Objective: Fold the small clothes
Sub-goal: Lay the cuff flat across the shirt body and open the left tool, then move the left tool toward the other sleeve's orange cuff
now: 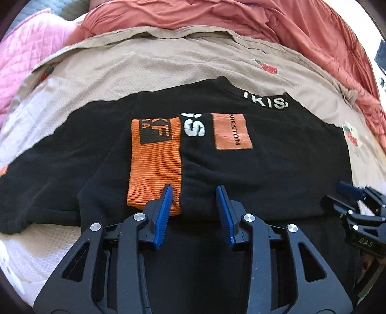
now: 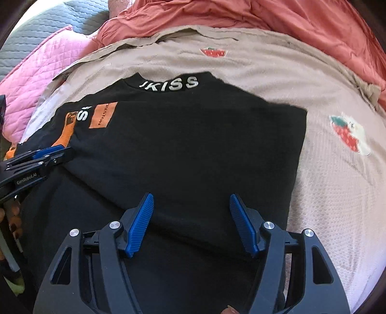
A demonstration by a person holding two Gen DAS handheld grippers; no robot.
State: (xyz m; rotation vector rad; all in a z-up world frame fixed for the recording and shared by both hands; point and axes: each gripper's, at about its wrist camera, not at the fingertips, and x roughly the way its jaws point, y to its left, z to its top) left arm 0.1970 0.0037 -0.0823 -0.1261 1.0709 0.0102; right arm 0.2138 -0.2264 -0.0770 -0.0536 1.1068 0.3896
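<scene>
A black sweatshirt (image 2: 183,145) lies spread on a beige bedspread (image 2: 325,183) printed with strawberries, and a rust-red duvet (image 2: 265,21) is bunched along the far side of the bed. A pink quilted blanket (image 2: 41,79) sits at the far left corner. The sweatshirt's collar points away from the cameras and carries white letters reading "KISS" (image 2: 172,85). One sleeve is folded in over the body, so its ribbed orange cuff (image 1: 155,164) rests on the black fabric, just beside a rectangular orange patch (image 1: 231,131) marked "PRESTON". The garment's right edge runs straight down as a folded side in the right wrist view.

The left claw (image 1: 195,193) hovers over the near part of the sweatshirt with its blue pads (image 1: 164,212) spread apart and nothing between them; the left pad's tip overlaps the lower end of the orange cuff in the picture, though contact cannot be judged. The right claw (image 2: 191,200) is likewise released, its jaws wide apart above the black cloth near the lower middle of the garment, gripping nothing. Each claw shows at the edge of the other's view, near the sweatshirt's sides.
</scene>
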